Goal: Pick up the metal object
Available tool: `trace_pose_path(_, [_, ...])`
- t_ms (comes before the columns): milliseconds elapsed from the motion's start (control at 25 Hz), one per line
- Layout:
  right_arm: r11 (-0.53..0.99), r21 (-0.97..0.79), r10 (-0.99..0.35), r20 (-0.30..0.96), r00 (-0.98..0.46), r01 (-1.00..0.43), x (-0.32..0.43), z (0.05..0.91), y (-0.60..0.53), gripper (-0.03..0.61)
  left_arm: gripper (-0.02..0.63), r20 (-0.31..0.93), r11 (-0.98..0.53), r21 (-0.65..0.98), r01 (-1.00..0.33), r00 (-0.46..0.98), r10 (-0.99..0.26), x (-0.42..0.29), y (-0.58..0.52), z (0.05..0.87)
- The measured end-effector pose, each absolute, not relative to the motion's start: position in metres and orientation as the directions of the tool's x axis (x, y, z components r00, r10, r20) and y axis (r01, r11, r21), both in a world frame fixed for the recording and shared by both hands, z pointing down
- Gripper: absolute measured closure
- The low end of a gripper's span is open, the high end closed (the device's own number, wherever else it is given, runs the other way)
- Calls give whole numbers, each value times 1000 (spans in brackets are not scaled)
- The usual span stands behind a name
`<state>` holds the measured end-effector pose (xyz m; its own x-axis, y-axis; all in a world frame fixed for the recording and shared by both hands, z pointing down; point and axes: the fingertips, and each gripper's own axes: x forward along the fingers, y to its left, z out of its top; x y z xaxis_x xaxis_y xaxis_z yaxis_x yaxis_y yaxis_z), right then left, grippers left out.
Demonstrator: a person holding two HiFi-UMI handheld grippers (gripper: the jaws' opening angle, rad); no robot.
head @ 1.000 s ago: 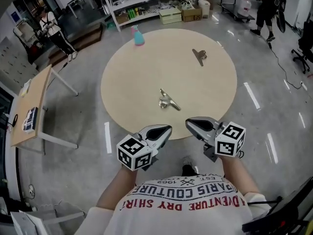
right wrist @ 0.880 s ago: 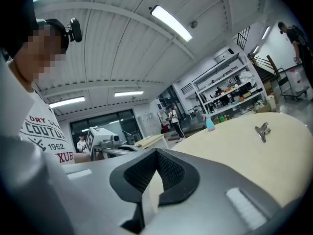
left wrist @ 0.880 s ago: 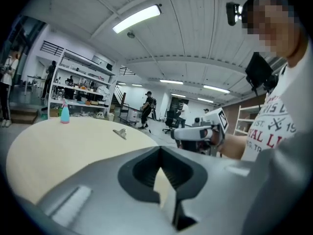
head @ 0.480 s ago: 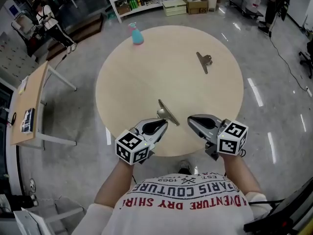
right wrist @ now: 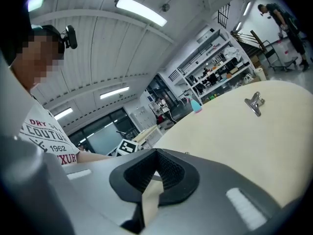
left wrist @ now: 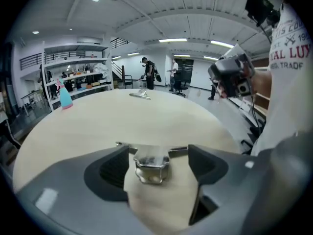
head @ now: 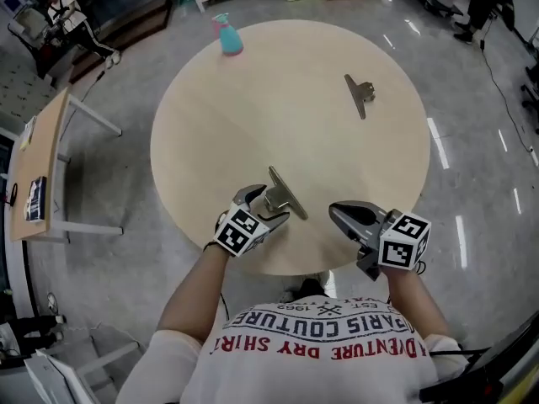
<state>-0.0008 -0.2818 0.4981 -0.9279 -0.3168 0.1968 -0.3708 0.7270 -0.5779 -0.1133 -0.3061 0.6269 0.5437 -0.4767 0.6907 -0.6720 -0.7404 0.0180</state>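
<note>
A silver metal clip (head: 284, 195) lies near the front edge of the round beige table (head: 253, 99). My left gripper (head: 268, 204) is down at it and its jaws are opening. In the left gripper view the clip (left wrist: 151, 164) sits between the two dark pads of that gripper (left wrist: 157, 171), with a gap on each side. My right gripper (head: 338, 215) hovers at the table's front edge, right of the clip, shut with nothing in it; its pads meet in the right gripper view (right wrist: 155, 173).
A second metal clip (head: 360, 93) lies at the table's far right. A blue spray bottle (head: 226, 36) stands at the far left rim. A wooden desk (head: 42, 167) is left of the table, and shelves and people are beyond it.
My left gripper has moved forward from the table's edge to the near clip, and its jaws have gone from shut to wide around it. The right gripper has stayed near the front edge.
</note>
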Motion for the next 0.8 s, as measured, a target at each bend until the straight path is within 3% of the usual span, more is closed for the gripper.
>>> trace_pose_path(320, [688, -621, -312, 212, -926, -374, 0, 516, -291, 578, 252, 731, -766, 46, -641, 544, -411, -110, -317, 661])
trace_pose_path(400, [685, -622, -314, 217, -924, -379, -1, 517, -290, 578, 300, 743, -785, 28, -619, 538, -399, -110, -316, 665])
trace_pose_path(440, [682, -624, -316, 217, -923, -381, 0, 517, -290, 578, 331, 744, -788, 18, -615, 535, -400, -111, -317, 666])
trace_pose_path(800, [678, -619, -332, 222, -917, -396, 3, 518, -285, 578, 337, 714, -770, -41, -637, 520, -468, -112, -321, 657])
